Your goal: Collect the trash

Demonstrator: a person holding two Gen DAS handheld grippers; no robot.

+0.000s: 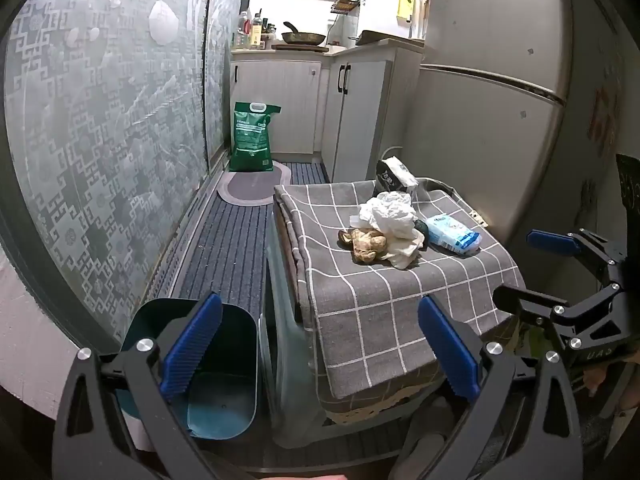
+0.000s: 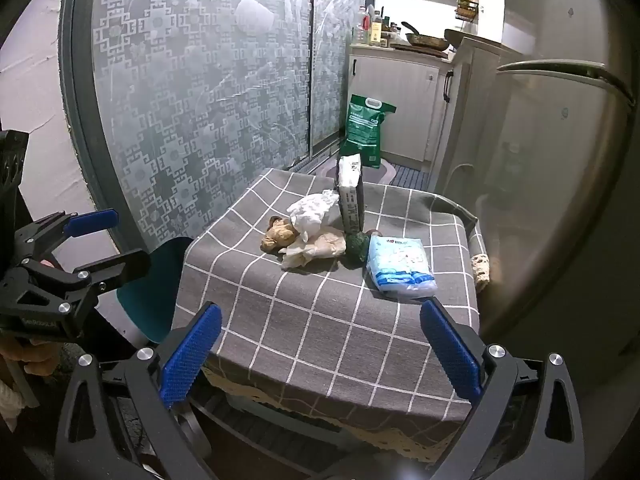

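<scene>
A pile of trash lies on the grey checked tablecloth (image 1: 380,292) (image 2: 320,320): crumpled white tissue (image 1: 390,212) (image 2: 312,210), a brown crumpled lump (image 1: 366,244) (image 2: 278,236), and a dark green ball (image 2: 357,246). A blue tissue pack (image 1: 454,234) (image 2: 400,264) lies beside it. A dark teal bin (image 1: 216,372) (image 2: 156,292) stands on the floor left of the table. My left gripper (image 1: 320,356) is open and empty above the gap between the bin and the table's left edge. My right gripper (image 2: 320,356) is open and empty above the table's near edge.
A black-and-white upright pack (image 1: 394,176) (image 2: 351,196) stands behind the pile. A fridge (image 1: 492,92) is to the right, patterned glass doors (image 1: 108,128) to the left. A green sack (image 1: 252,136) stands by the cabinets (image 1: 280,104) on the striped floor mat (image 1: 224,248).
</scene>
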